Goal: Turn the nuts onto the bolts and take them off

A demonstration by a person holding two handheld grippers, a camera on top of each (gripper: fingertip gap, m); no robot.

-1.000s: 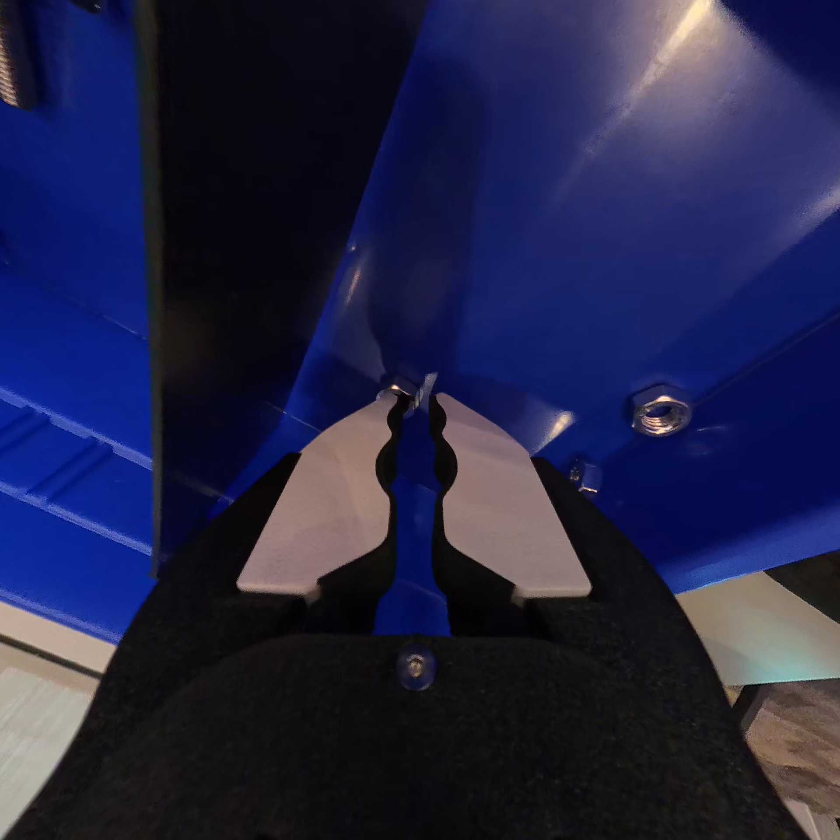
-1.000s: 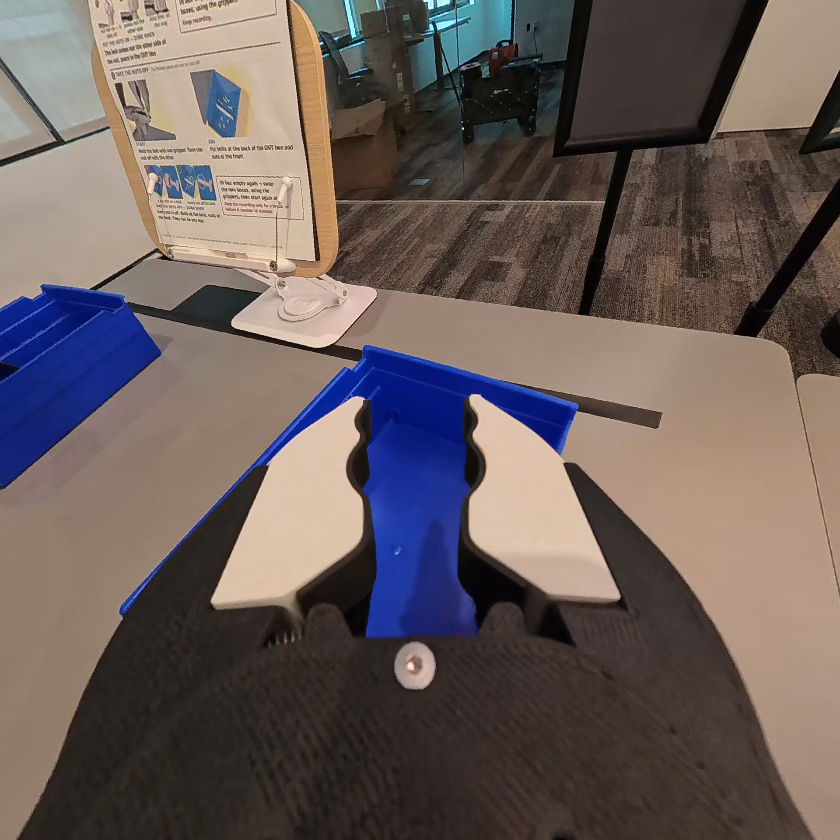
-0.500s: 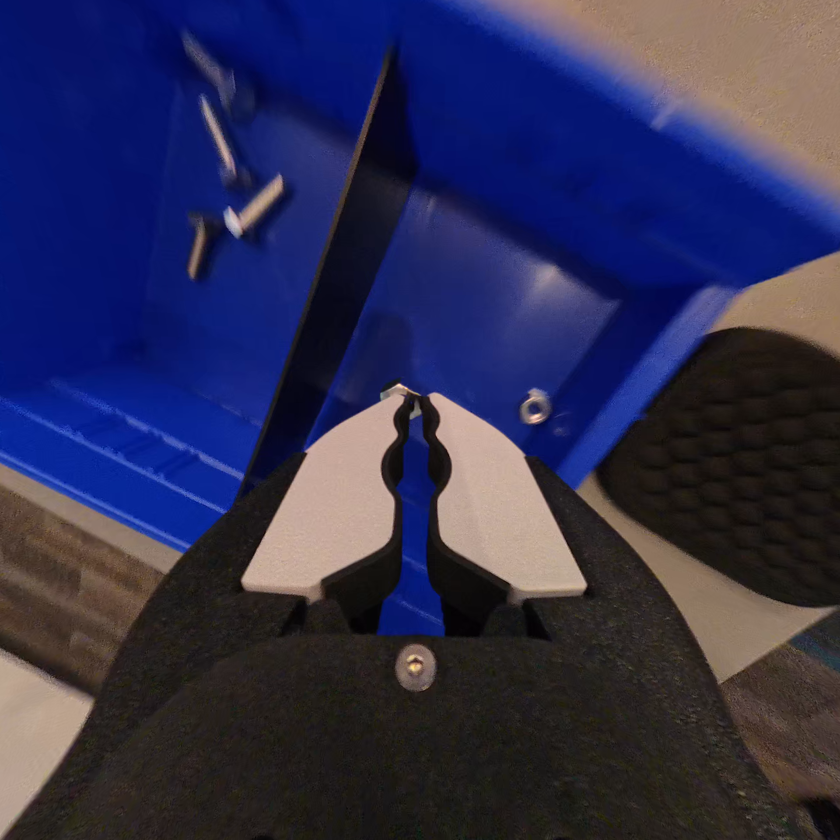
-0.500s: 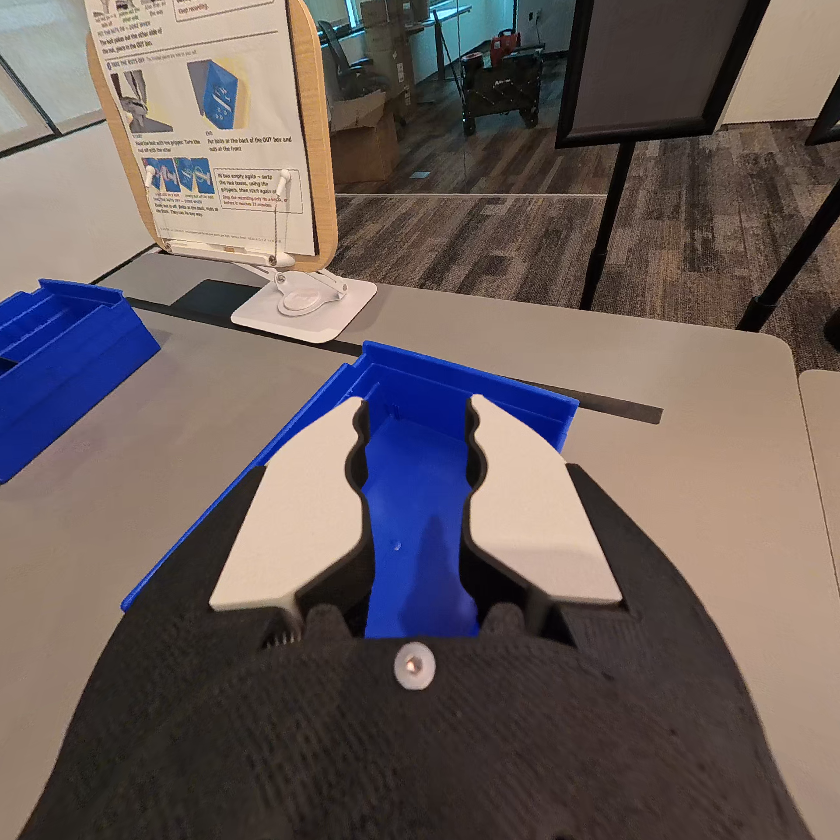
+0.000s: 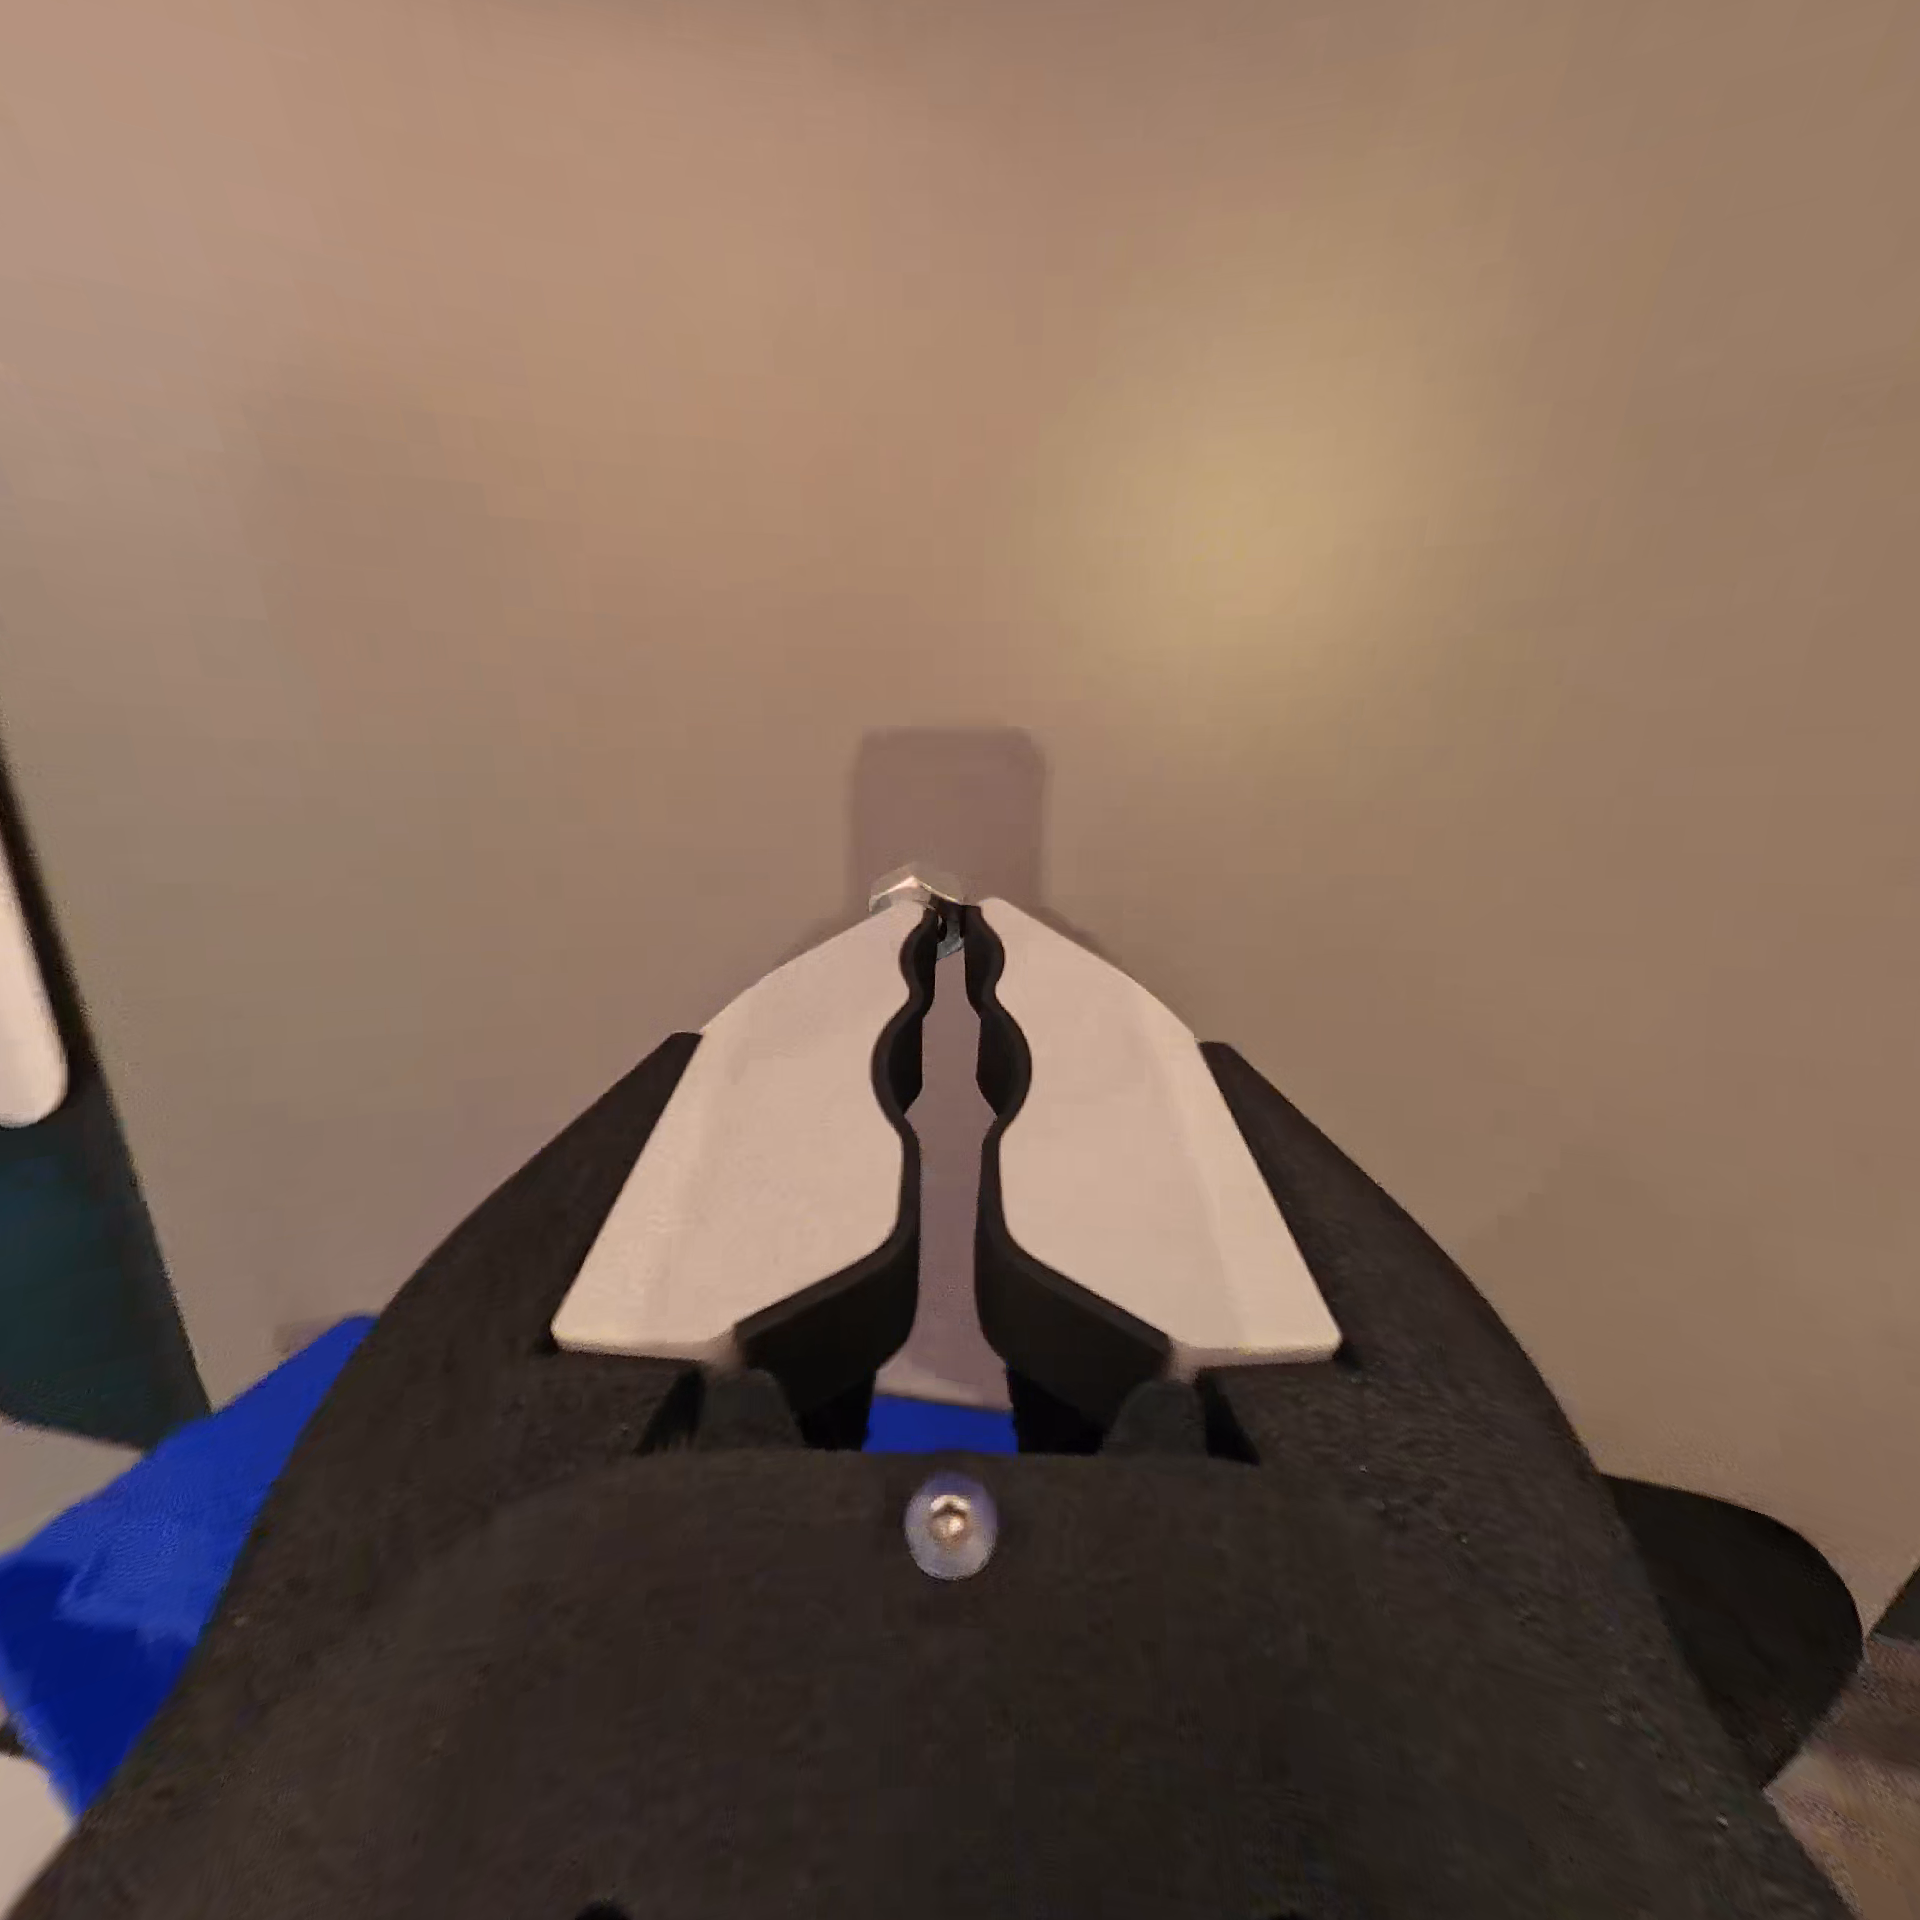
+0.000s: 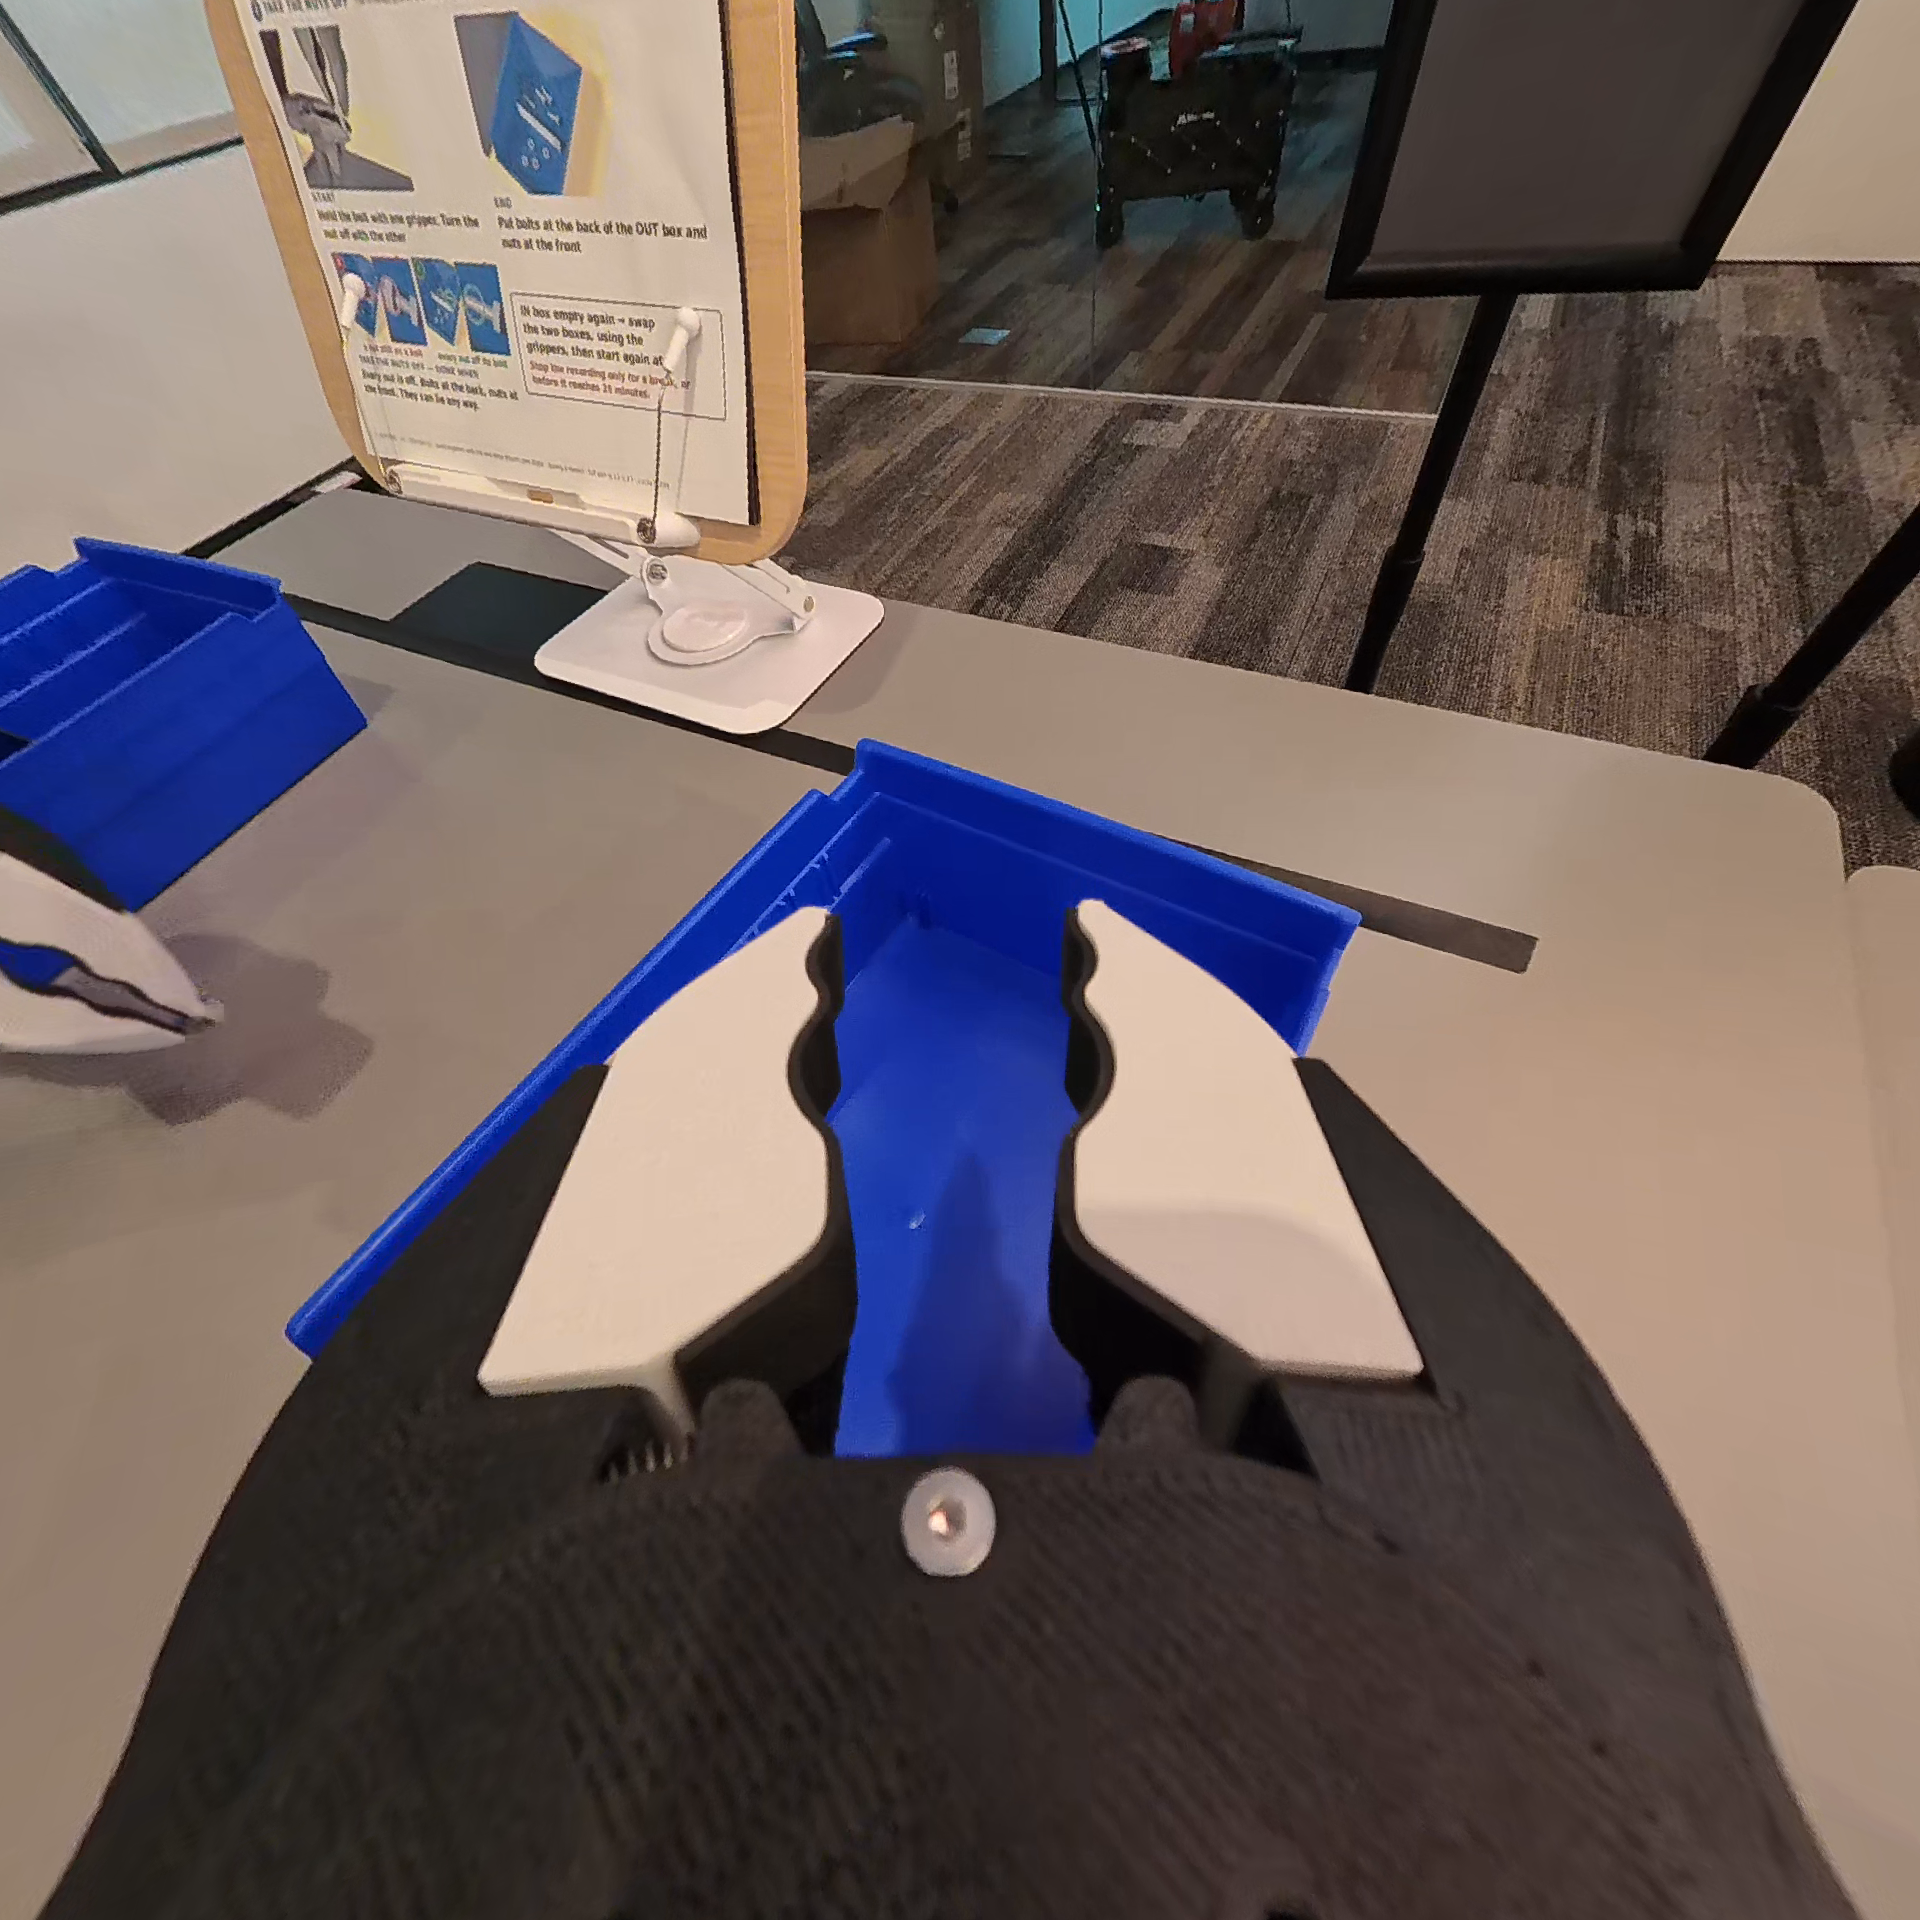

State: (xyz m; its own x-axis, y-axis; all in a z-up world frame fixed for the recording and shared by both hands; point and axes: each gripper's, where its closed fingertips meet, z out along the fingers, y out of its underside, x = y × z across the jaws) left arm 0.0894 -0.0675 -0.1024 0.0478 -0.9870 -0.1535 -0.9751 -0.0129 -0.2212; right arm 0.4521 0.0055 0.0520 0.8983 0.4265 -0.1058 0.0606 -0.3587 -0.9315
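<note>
1. Left gripper (image 5: 943,914): black textured body, pale grey finger plates, black wavy inner pads.
2. Nut (image 5: 914,891) at the left gripper's tips: shiny silver.
3. Table (image 5: 935,416) ahead of the left gripper: plain beige-grey.
4. Right gripper (image 6: 948,925): black ribbed body, light grey finger plates, black inner pads.
5. Bin (image 6: 1091,862) under and ahead of the right gripper: solid bright blue.
6. Second bin (image 6: 177,717), far left of the right gripper: the same blue.
7. Instruction board (image 6: 774,260), ahead-left: tan wood edge, white printed sheet, white stand.
8. Floor (image 6: 1195,520) beyond the table: mottled grey-brown plank pattern.
</note>
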